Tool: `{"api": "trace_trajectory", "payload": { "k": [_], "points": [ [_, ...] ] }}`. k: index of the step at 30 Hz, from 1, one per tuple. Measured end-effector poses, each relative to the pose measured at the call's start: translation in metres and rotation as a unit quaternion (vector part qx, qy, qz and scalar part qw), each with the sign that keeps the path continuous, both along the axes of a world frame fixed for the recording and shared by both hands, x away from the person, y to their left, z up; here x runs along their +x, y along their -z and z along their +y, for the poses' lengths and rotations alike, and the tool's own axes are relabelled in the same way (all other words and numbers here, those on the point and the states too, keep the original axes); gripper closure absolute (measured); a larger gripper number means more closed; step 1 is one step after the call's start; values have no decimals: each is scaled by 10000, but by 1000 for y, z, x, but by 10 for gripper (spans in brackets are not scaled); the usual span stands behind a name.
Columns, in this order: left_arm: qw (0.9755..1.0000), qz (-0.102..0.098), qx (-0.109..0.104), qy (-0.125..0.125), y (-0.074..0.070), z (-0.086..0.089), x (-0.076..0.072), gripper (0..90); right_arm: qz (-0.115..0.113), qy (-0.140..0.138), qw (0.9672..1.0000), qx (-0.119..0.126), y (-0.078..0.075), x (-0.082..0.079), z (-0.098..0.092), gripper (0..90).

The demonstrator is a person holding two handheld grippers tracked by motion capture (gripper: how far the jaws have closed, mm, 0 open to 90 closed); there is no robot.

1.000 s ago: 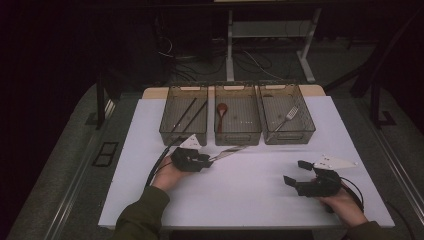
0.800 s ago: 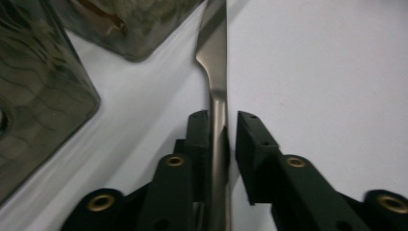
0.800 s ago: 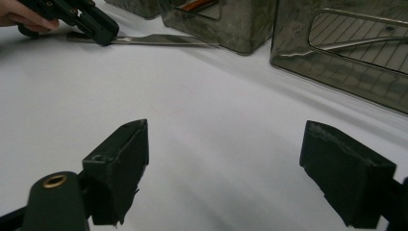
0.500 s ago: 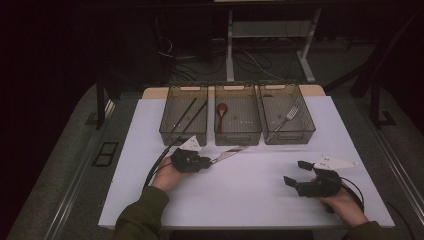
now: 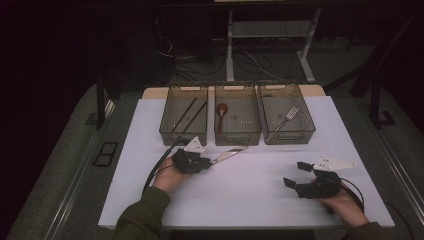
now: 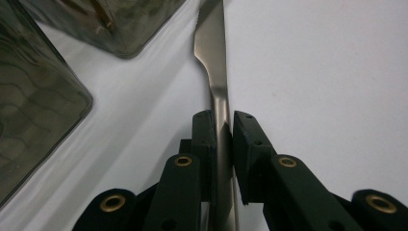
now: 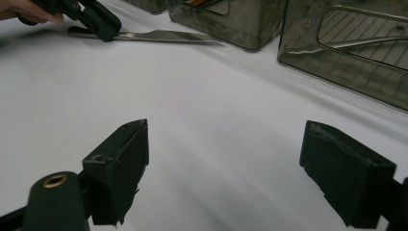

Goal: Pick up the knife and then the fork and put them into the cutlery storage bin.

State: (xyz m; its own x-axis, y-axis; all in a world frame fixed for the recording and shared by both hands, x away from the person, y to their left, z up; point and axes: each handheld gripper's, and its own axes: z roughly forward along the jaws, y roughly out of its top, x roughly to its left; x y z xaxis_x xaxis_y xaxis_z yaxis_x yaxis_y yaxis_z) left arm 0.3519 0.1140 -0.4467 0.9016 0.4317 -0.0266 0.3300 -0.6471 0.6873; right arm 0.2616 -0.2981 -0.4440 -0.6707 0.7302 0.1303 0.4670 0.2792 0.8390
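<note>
1. Clamping left gripper [image 6: 222, 139] on knife [image 6: 215, 62], jaws just closing, lying flat near worktop's [image 5: 250, 200] far edge, ready for lifting.
2. Resting right gripper [image 7: 223, 168] apart, empty, near right edge, keeping clear.
3. Waiting beyond: three bins [image 5: 237, 120], sorting cutlery by kind.

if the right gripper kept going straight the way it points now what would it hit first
Probably bare white table first; beyond that, likely the tray holding the fork, though depth is unclear. Its jaws stand open and empty.
</note>
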Motion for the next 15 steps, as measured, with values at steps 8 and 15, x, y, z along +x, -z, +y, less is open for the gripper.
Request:
{"api": "trace_trajectory", "payload": {
  "k": [8, 15],
  "points": [
    [9999, 89, -96, 55, -3, 5, -6, 790, 32, -12, 10000, 26, 0, 0, 1, 166],
    [9994, 74, -342, 67, -11, 4, -12, 790, 61, -60, 10000, 22, 1, 0, 2, 166]
  ]
}}
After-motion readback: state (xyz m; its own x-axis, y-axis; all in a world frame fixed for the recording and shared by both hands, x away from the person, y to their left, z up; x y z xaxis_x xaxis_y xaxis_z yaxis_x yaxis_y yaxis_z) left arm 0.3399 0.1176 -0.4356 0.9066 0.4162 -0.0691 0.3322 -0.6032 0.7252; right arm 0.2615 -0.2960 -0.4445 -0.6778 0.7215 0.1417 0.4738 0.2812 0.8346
